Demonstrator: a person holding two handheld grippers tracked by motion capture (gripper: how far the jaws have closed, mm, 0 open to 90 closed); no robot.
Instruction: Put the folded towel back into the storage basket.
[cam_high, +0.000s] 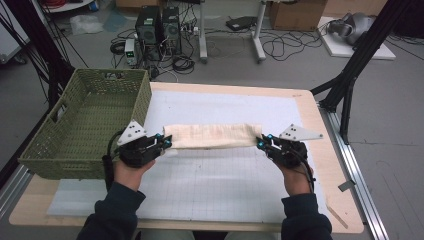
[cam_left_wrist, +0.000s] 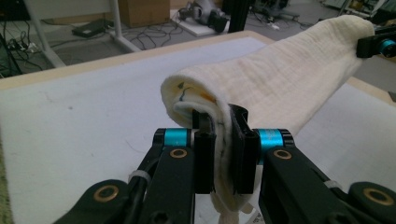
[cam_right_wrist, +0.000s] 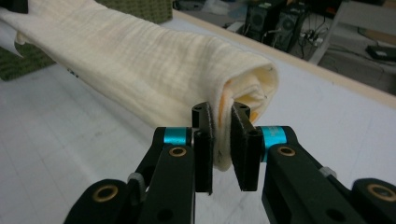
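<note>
At the far left of the table stands a green woven basket, its near wall just beside the person's left hand. The left gripper is clenched on one end of a folded cream cloth; in the left gripper view its jaws pinch several layers of the cloth's edge, with a loose tail hanging below them. The cloth stretches level between the two hands, held above the white gridded mat that covers the wooden table, with a slight sag along its middle. At the right, the right gripper is likewise clamped on the other end, and the right gripper view shows its jaws biting only a thin outer fold while the bundled inner layers bulge free beside them. That looks like the weaker hold: if the hands pull apart or swing toward the basket unevenly, the inner folds could slide out and the cloth unroll or drop. The basket's near rim may also snag the trailing tail.
</note>
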